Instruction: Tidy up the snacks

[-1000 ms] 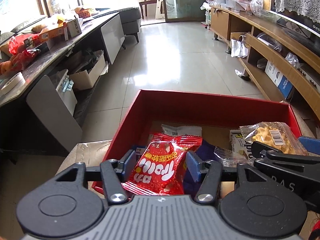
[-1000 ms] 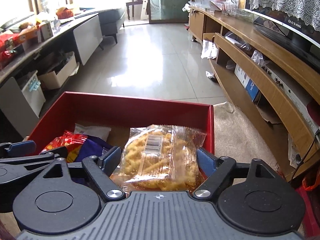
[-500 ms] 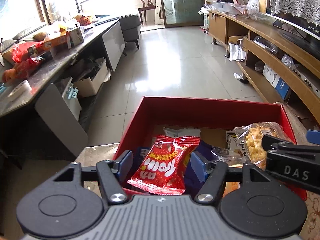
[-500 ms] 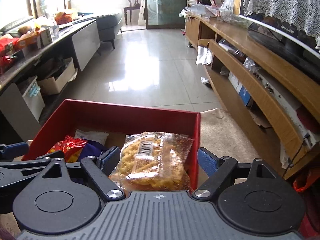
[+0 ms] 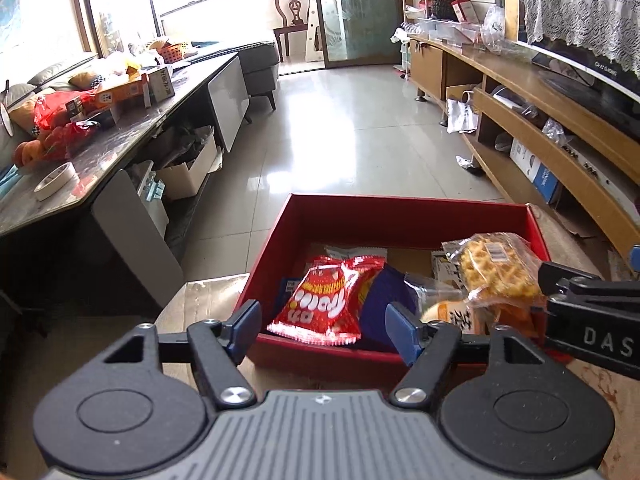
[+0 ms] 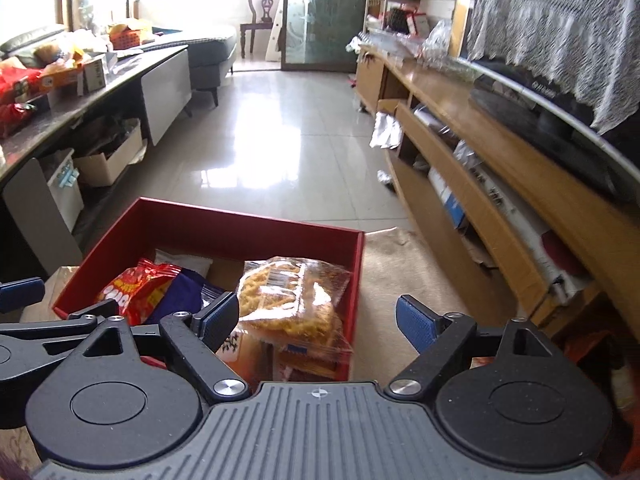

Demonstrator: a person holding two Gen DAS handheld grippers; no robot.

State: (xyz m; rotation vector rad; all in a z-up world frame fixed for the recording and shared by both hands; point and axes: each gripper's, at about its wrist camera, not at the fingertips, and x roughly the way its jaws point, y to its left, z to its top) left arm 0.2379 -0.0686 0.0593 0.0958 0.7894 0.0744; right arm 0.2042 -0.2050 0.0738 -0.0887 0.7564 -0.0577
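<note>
A red box [image 5: 400, 216] holds several snack packs. A red snack bag [image 5: 320, 304] lies at its left, on a dark blue pack [image 5: 384, 300]. A clear bag of yellow noodle snack [image 5: 496, 268] lies at its right, over other packs. My left gripper [image 5: 324, 330] is open and empty, just before the box's near wall. My right gripper [image 6: 320, 318] is open and empty above the box's near right corner. The box [image 6: 248, 228], red bag [image 6: 136, 292] and noodle bag [image 6: 292, 296] also show in the right wrist view.
A long dark table [image 5: 100, 140] with clutter runs along the left. A wooden TV bench [image 6: 480, 184] runs along the right. Shiny tiled floor [image 5: 328, 140] lies beyond the box. The box rests on a beige patterned surface [image 6: 400, 272].
Both grippers have pulled back and up from the box. The red bag and the noodle bag, between the jaws before, now lie in the box, and both grippers have opened wider.
</note>
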